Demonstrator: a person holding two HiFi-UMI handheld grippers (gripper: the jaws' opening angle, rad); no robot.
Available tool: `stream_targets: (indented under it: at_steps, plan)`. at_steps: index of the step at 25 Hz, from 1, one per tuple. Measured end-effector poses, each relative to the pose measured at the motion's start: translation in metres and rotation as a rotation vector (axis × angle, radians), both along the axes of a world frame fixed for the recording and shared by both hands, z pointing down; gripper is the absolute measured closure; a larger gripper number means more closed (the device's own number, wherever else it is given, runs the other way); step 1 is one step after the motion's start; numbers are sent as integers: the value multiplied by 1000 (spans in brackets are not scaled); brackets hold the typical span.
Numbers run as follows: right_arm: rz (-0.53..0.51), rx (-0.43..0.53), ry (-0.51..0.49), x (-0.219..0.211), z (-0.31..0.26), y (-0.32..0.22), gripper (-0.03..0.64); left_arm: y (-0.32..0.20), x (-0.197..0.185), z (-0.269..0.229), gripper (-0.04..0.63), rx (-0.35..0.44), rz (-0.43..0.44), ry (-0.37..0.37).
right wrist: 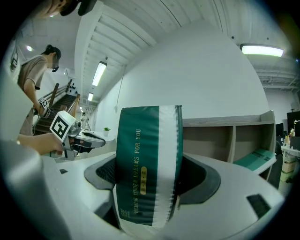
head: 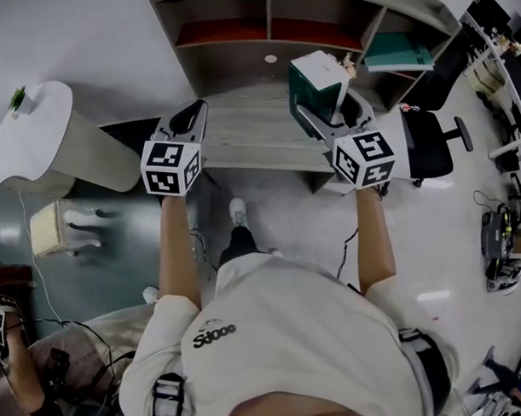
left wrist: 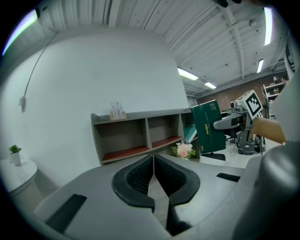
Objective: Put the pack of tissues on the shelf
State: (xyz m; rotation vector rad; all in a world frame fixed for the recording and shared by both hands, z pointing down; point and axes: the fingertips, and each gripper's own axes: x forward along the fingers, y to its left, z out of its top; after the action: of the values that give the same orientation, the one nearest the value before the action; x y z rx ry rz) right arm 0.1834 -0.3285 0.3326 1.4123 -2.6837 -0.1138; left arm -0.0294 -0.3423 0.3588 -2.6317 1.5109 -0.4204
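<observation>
The pack of tissues point(head: 318, 84) is green and white, with gold print on its side. My right gripper point(head: 328, 107) is shut on the pack of tissues point(right wrist: 147, 164), holding it upright in the air in front of the grey shelf point(head: 284, 25). In the left gripper view the pack point(left wrist: 208, 126) hangs at the right, before the shelf point(left wrist: 136, 133). My left gripper point(head: 188, 122) is level with it on the left, shut and holding nothing, its pads point(left wrist: 140, 176) meeting at the tips.
A grey desk point(head: 263, 135) stands below both grippers. The shelf has several open compartments, one holding a teal book point(head: 401, 52). Pink flowers point(left wrist: 183, 150) sit by the shelf. An office chair point(head: 429, 140) is at the right, a white round table point(head: 41, 135) with a small plant at the left.
</observation>
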Motion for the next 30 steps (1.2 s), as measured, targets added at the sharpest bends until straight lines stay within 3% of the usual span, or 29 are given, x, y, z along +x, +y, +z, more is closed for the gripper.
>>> stream_targets:
  at_steps: [19, 30]
  plan:
    - [1, -13, 72, -142, -13, -211, 250, -209, -118, -4, 574, -20, 10, 35]
    - [-1, -28, 33, -203, -8, -316, 250, -289, -142, 13, 574, -43, 95, 44]
